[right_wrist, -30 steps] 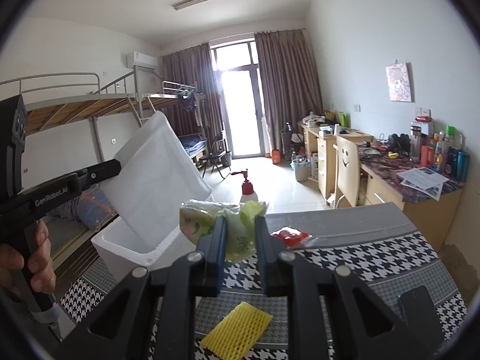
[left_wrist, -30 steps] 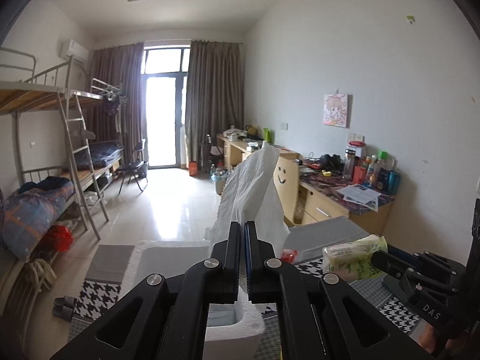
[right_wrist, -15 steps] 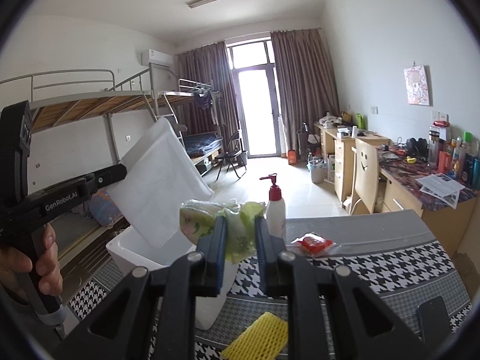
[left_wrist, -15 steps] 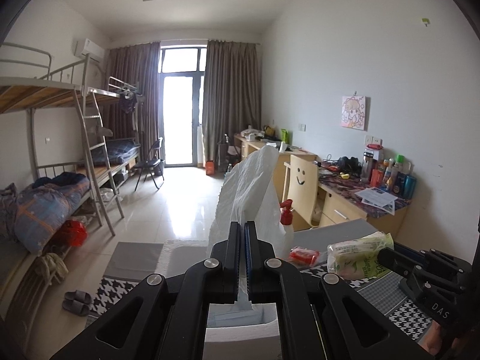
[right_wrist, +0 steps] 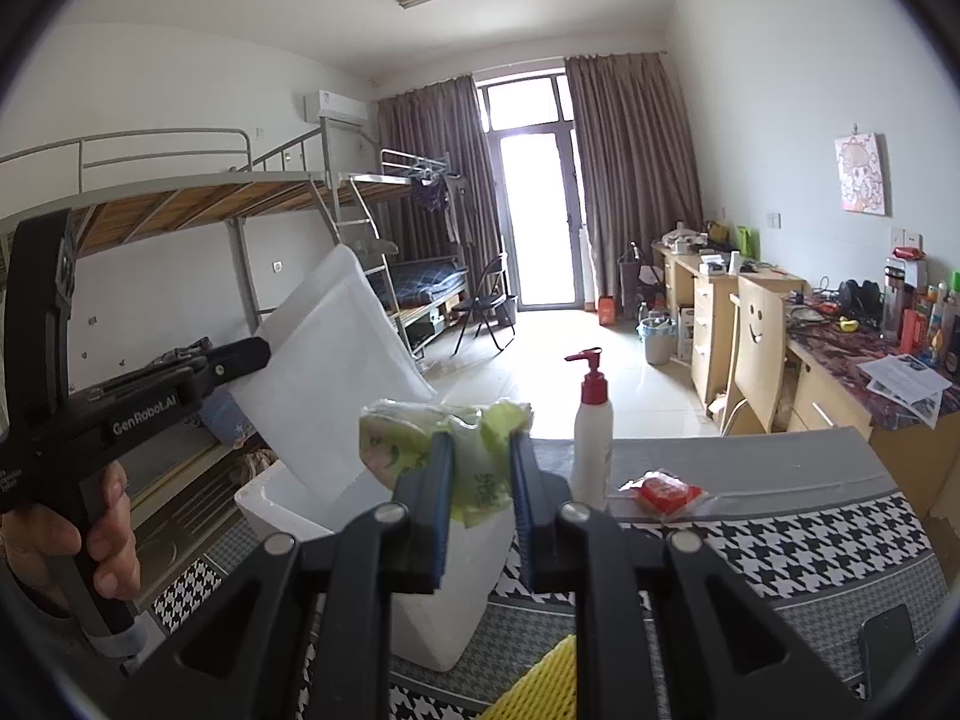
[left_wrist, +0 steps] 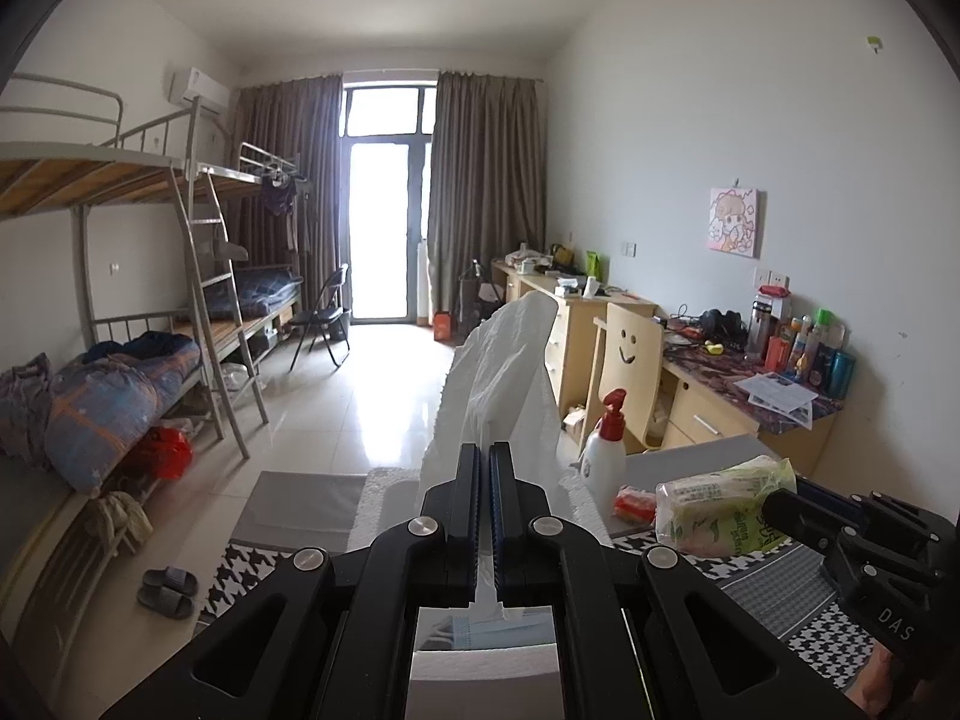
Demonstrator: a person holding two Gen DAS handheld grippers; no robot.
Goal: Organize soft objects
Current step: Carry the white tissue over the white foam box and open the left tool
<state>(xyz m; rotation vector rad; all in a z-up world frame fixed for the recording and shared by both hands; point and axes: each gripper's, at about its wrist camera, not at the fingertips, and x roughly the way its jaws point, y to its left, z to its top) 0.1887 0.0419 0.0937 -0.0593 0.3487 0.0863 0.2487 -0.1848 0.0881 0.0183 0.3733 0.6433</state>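
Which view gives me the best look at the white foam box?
Right wrist view: the white foam box shows its open rim and outer wall on the houndstooth cloth. The left wrist view shows only bits of the box, mostly blocked by the left tongs.

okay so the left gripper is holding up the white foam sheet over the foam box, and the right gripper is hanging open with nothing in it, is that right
Not quite. The right gripper is not empty: in the right wrist view its jaws are closed on a green and white soft pack. The rest holds: the left gripper pinches the white foam sheet above the foam box.
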